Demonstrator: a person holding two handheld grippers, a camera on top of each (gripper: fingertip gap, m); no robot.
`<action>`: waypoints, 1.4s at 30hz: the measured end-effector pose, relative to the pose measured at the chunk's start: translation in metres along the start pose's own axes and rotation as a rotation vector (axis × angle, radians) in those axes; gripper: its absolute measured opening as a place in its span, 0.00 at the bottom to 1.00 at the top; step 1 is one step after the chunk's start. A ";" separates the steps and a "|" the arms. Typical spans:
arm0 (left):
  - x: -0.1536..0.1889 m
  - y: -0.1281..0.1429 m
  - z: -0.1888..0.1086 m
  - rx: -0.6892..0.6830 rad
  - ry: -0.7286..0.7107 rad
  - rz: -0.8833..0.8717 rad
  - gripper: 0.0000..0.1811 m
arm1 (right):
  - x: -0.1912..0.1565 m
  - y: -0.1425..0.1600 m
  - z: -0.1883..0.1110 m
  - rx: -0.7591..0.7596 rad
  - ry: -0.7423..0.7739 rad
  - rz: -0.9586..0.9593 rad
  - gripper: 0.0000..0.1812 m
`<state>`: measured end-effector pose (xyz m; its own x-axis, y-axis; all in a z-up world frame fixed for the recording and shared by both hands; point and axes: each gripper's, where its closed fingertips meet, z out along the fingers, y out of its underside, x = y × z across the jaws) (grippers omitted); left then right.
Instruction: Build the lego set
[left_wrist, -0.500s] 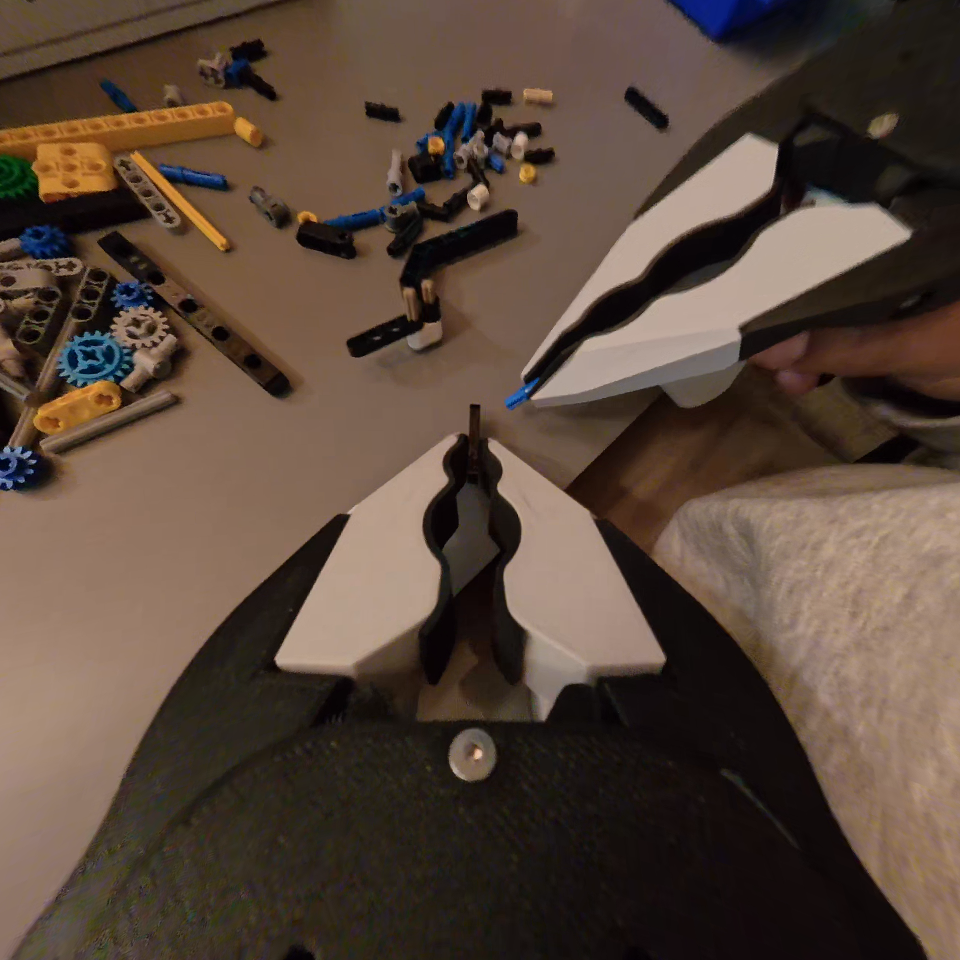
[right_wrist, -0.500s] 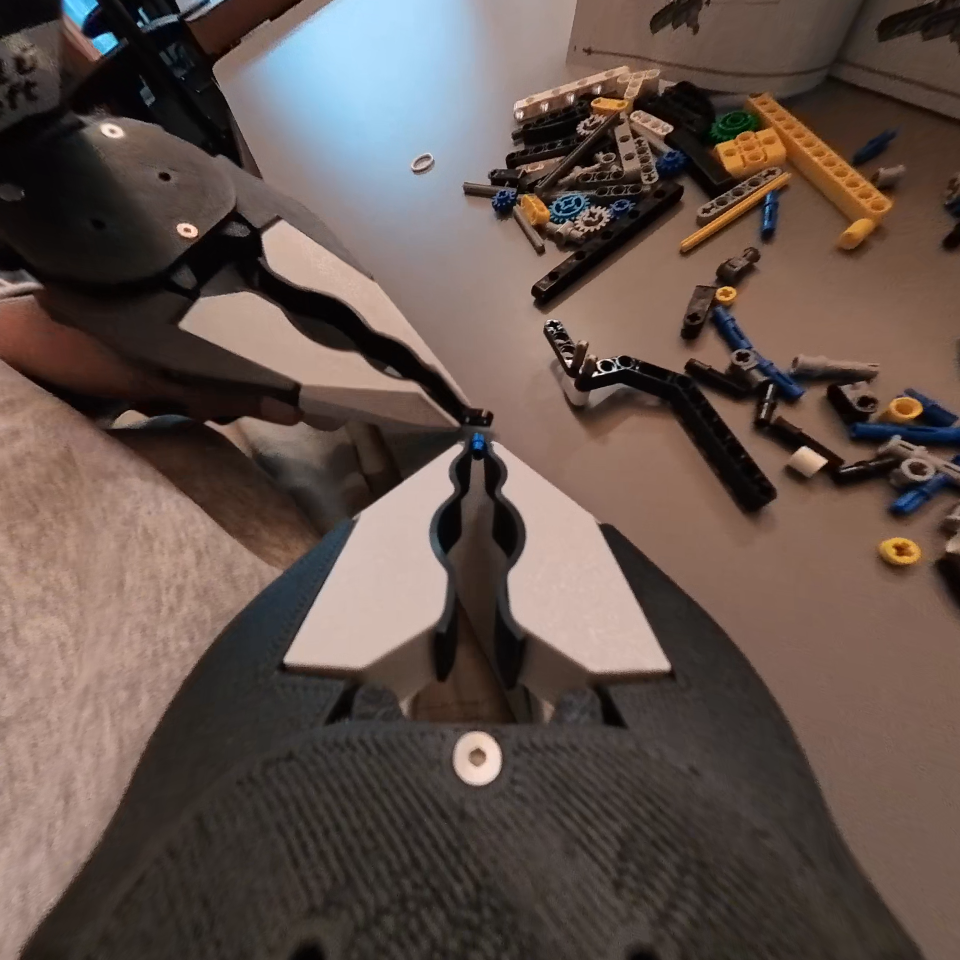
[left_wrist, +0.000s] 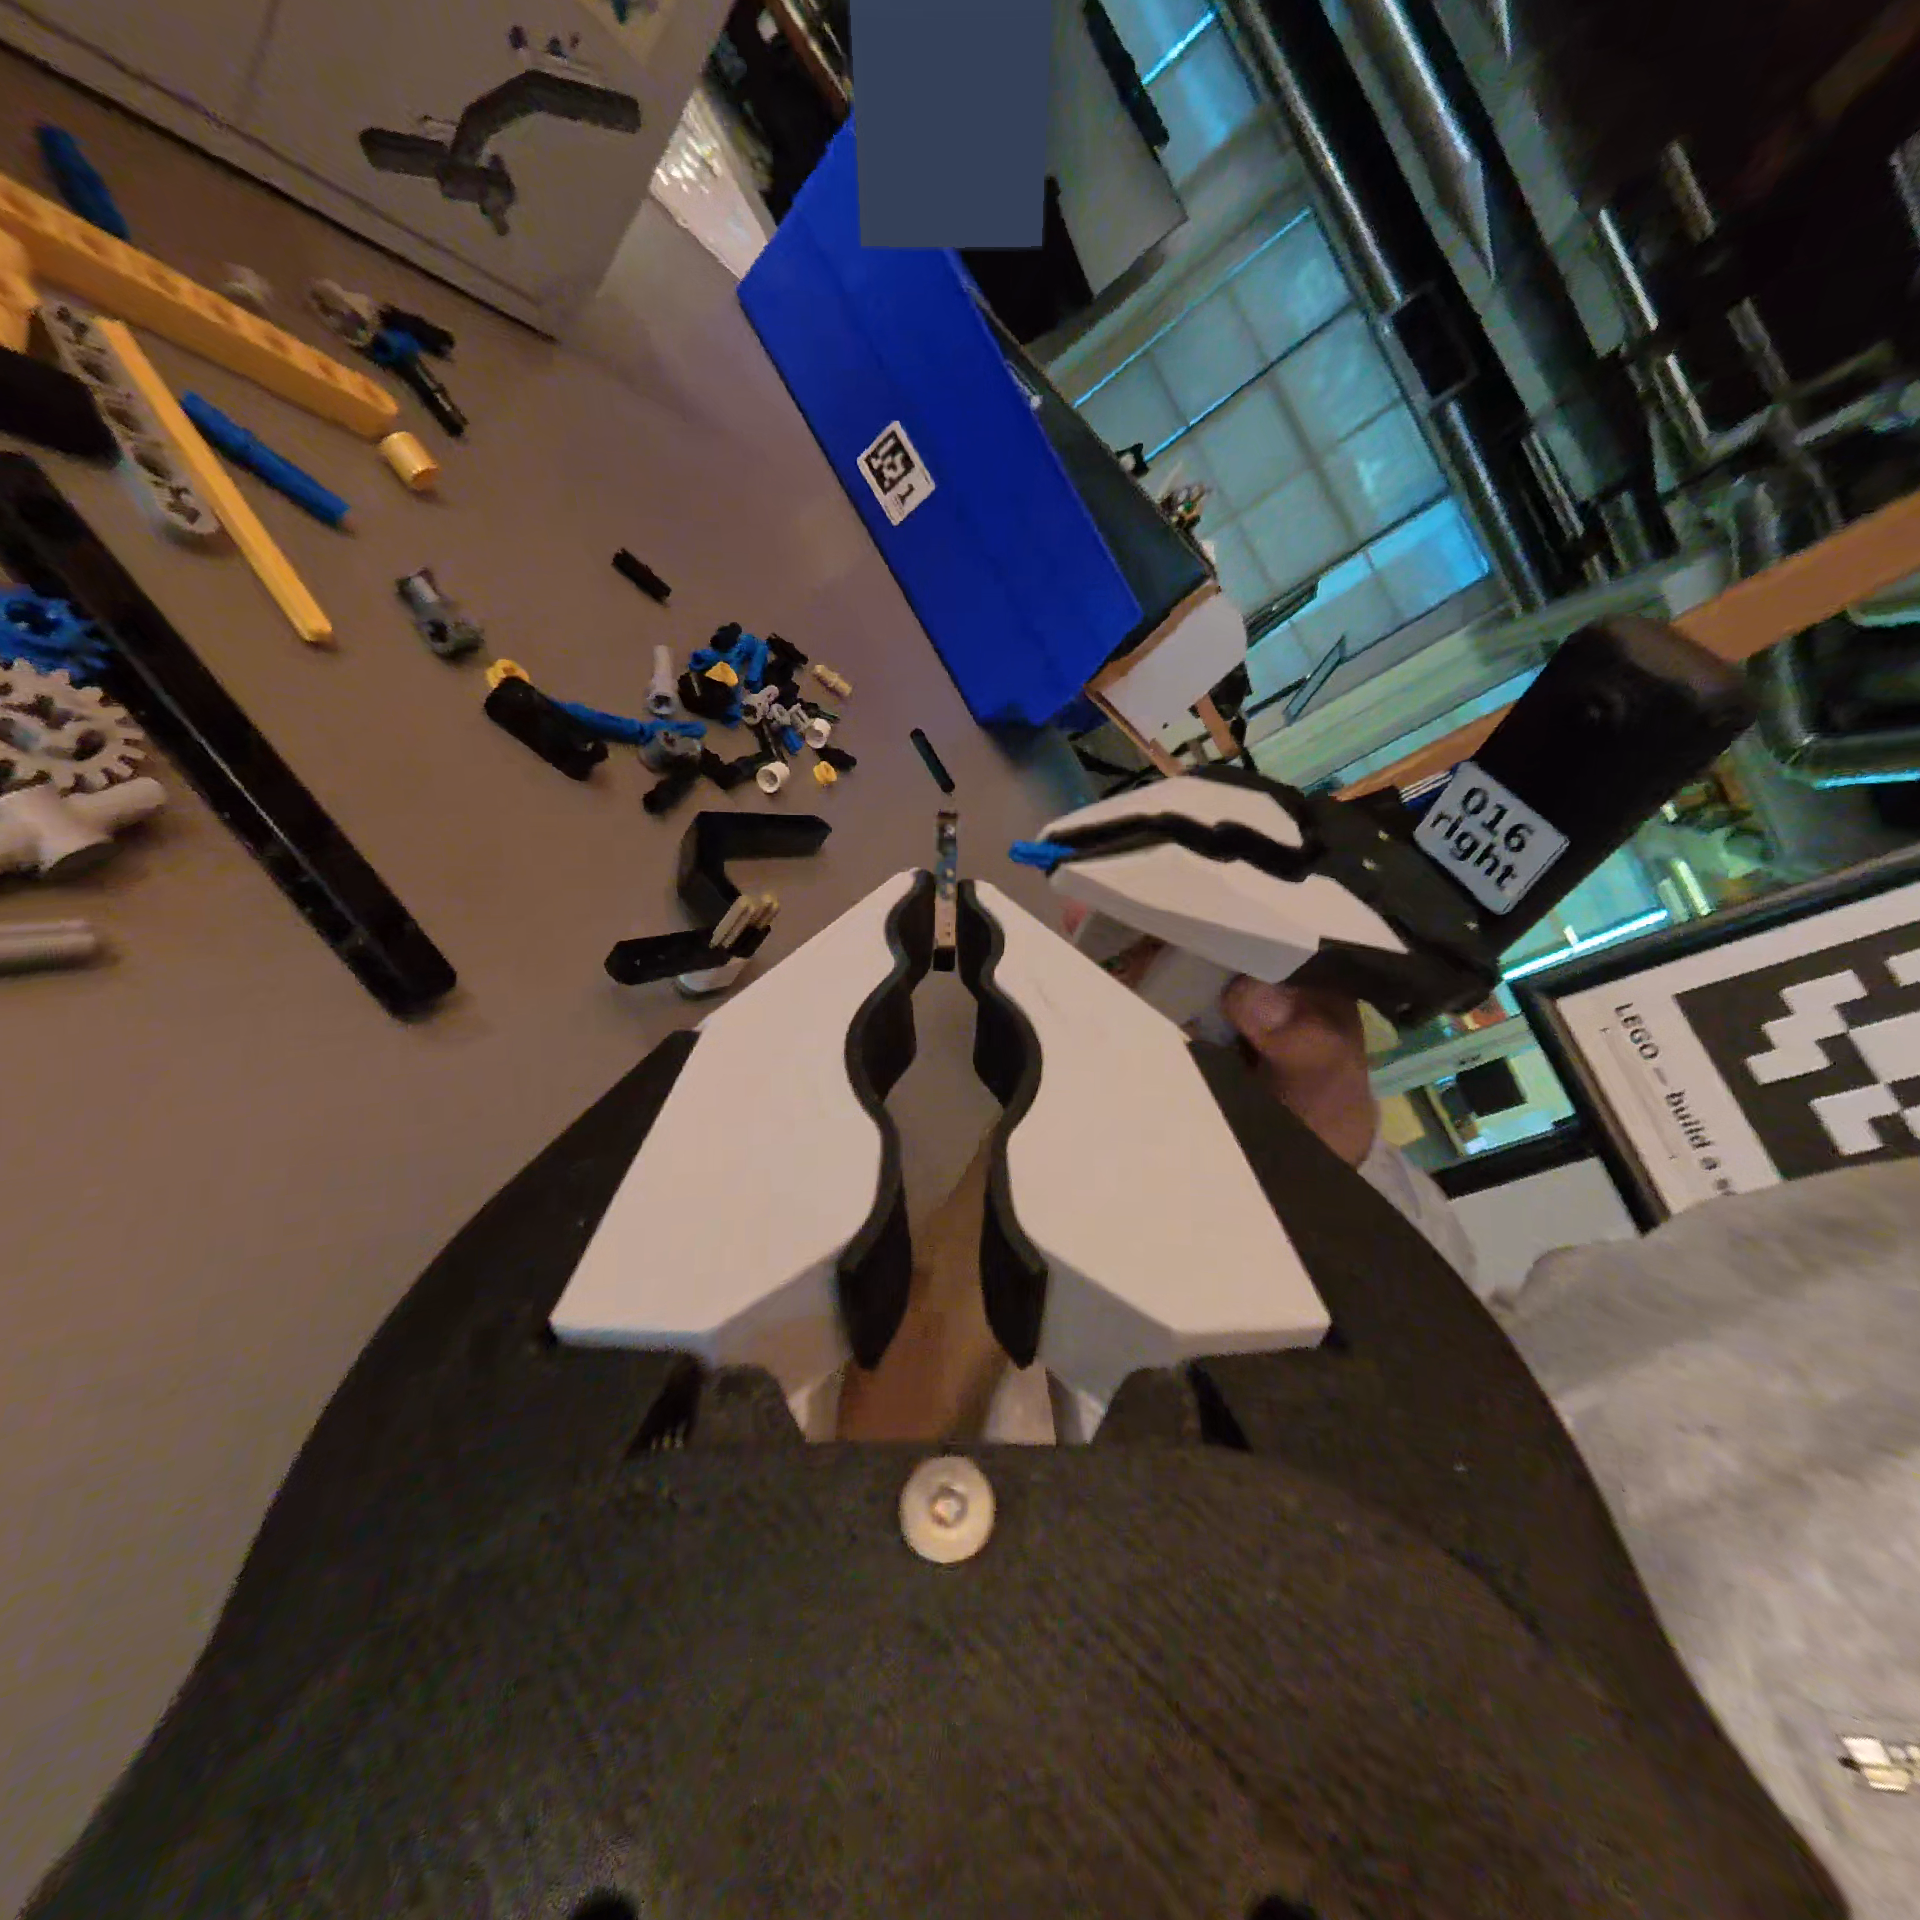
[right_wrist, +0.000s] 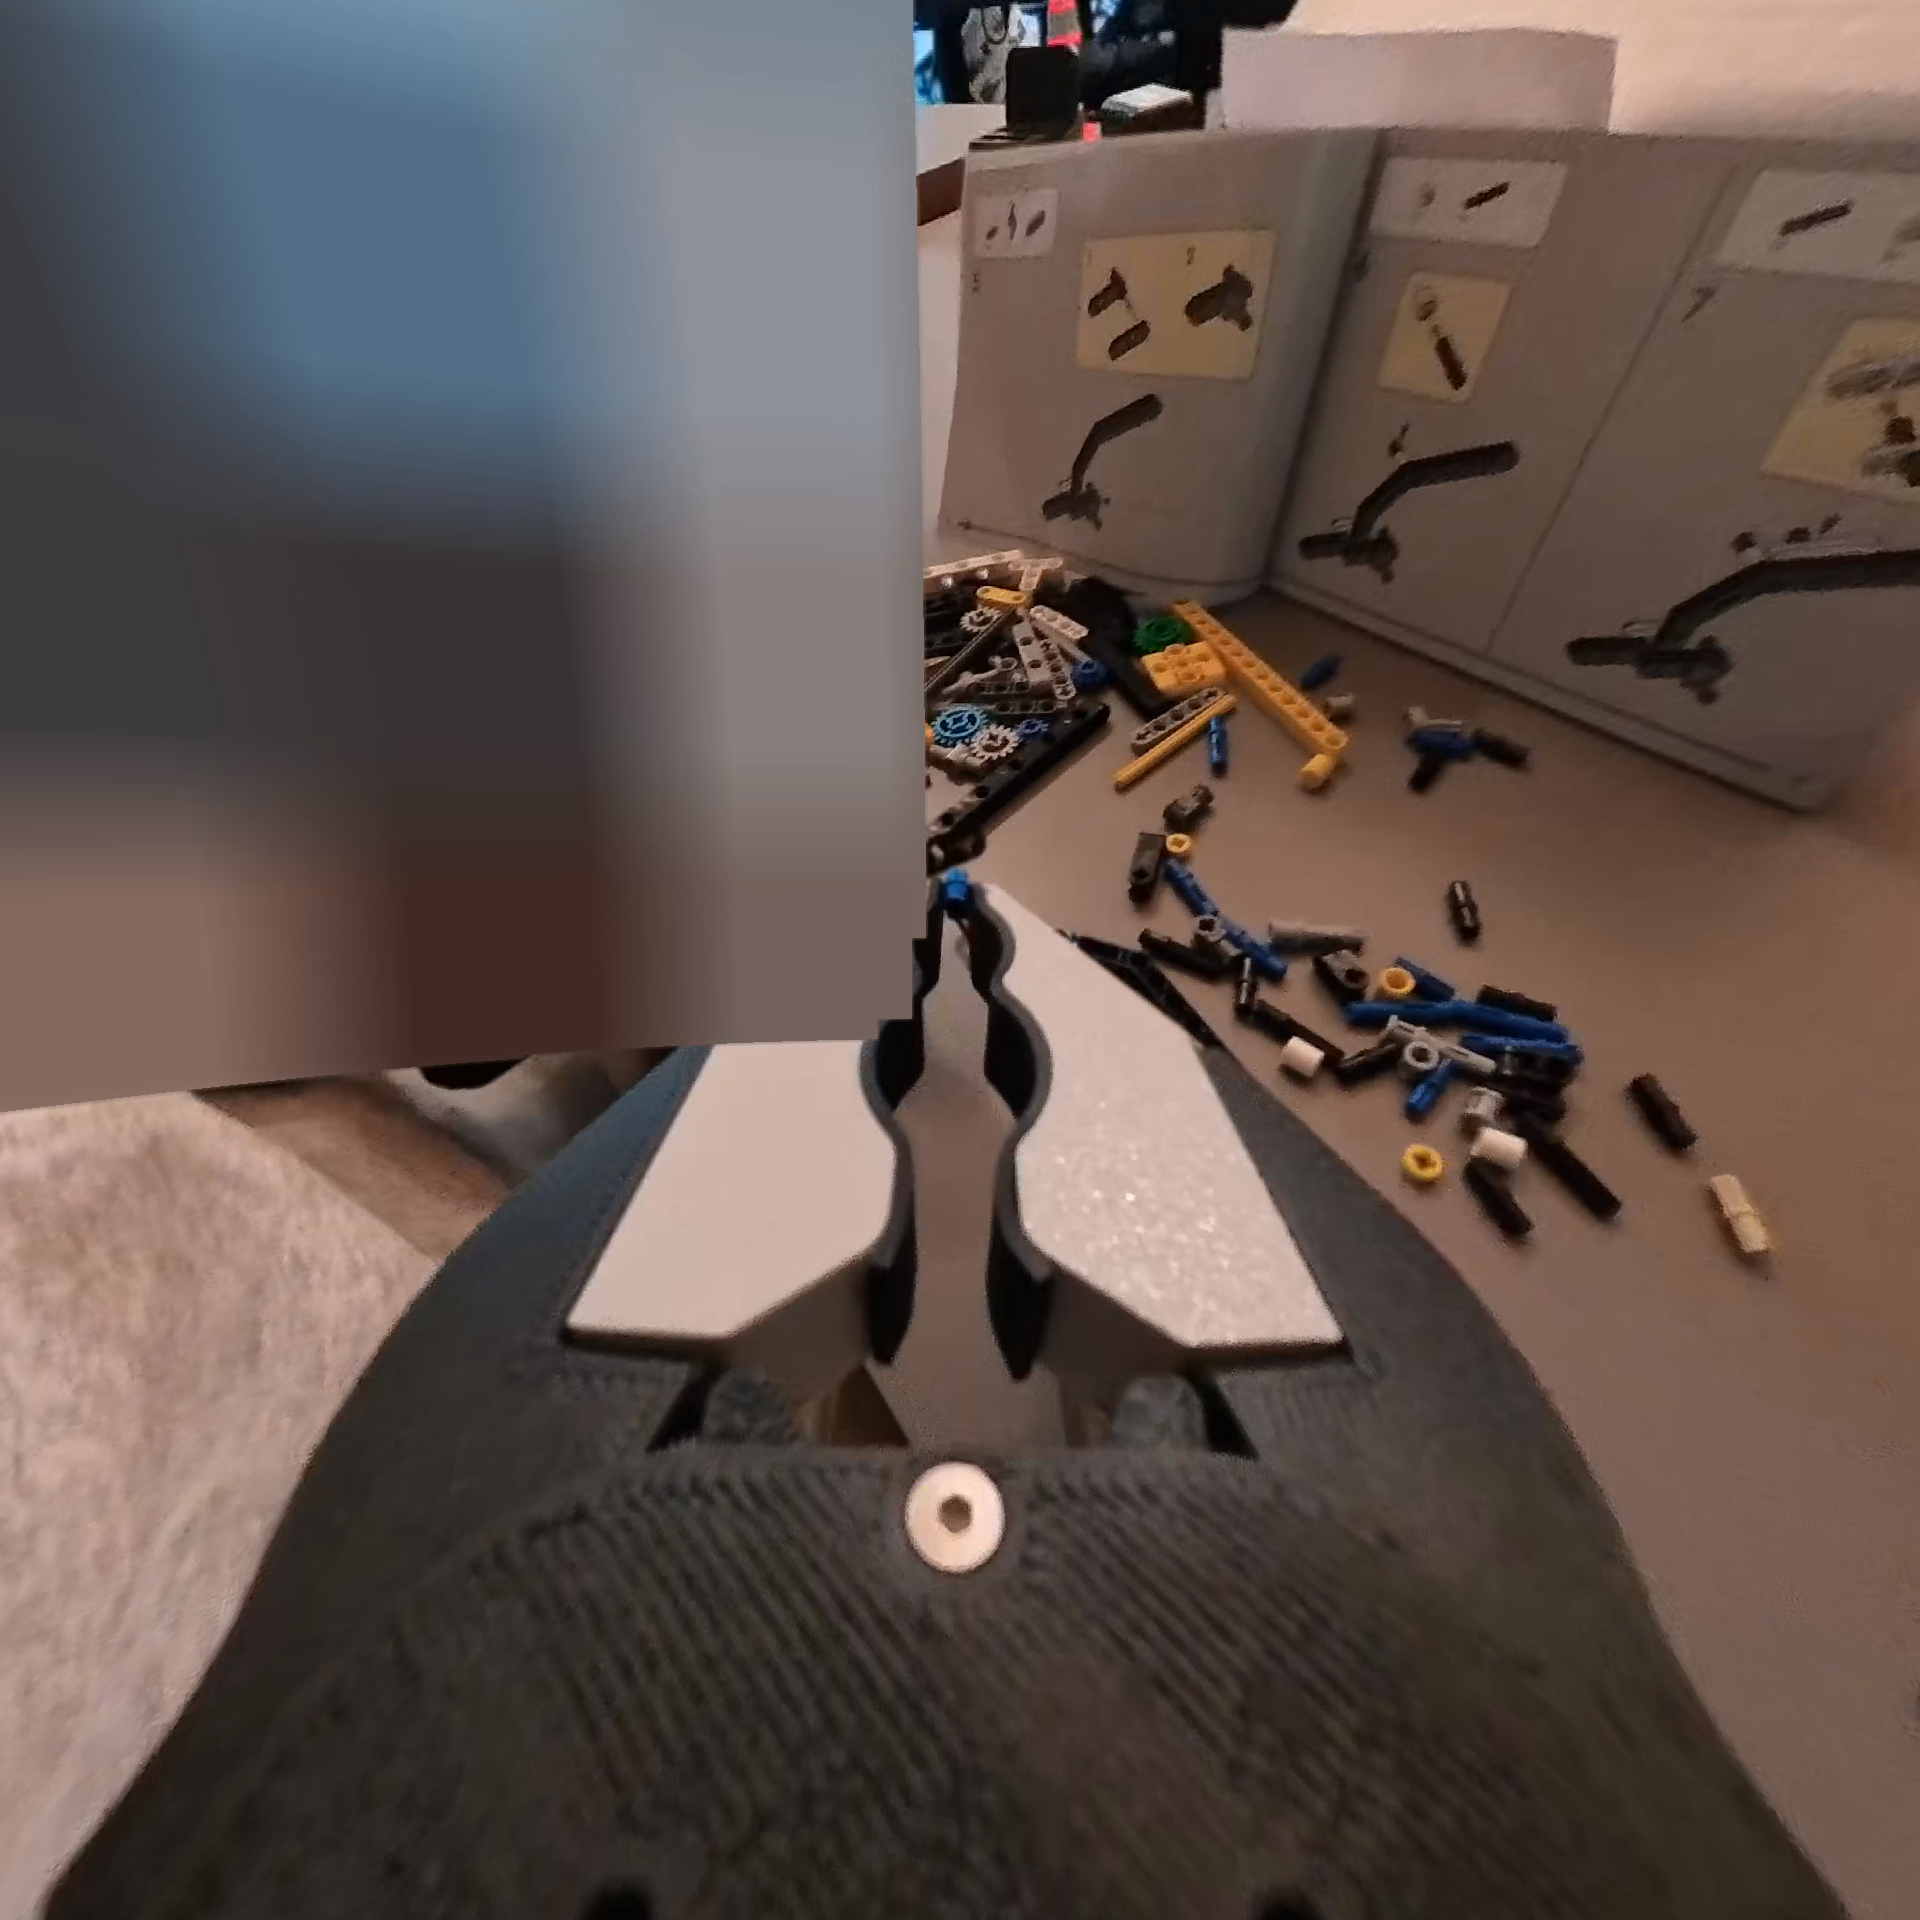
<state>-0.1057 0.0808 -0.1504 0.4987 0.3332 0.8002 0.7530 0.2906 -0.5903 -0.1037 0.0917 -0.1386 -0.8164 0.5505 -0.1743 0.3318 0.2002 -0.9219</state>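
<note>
My left gripper is shut on a small thin black piece that sticks up out of its tips. My right gripper comes in from the right, shut on a short blue pin. The pin's end points at the black piece, a small gap apart, above the table's near edge. In the right wrist view the right gripper holds the blue pin at its tips. The left gripper is hidden there behind a blurred patch.
On the grey table lie a bent black beam assembly, a pile of small pins, a long black beam, a yellow beam and gears. Instruction pages stand at the back. A blue bin stands at the far right. My left and right fingertips are right by each other. The yellow beam is about 15 centimetres from both grippers' fingertips.
Both grippers have tilted up and turned, so the views now take in the room beyond the table. Each still holds its piece, and the tips stay close together.
</note>
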 end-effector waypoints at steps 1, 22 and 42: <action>-0.001 0.001 0.000 0.001 -0.009 0.016 0.01 | 0.000 0.000 0.002 -0.010 0.016 -0.025 0.01; 0.009 -0.003 -0.014 0.047 0.140 -0.113 0.01 | -0.006 -0.004 0.002 0.155 -0.211 0.263 0.01; 0.001 0.012 -0.005 -0.015 0.094 -0.092 0.01 | -0.007 0.010 0.010 0.010 -0.012 -0.045 0.01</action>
<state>-0.0939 0.0797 -0.1557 0.4645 0.2196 0.8579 0.8037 0.3023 -0.5125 -0.0990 0.0818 -0.1495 -0.8358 0.5318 -0.1369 0.2900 0.2158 -0.9324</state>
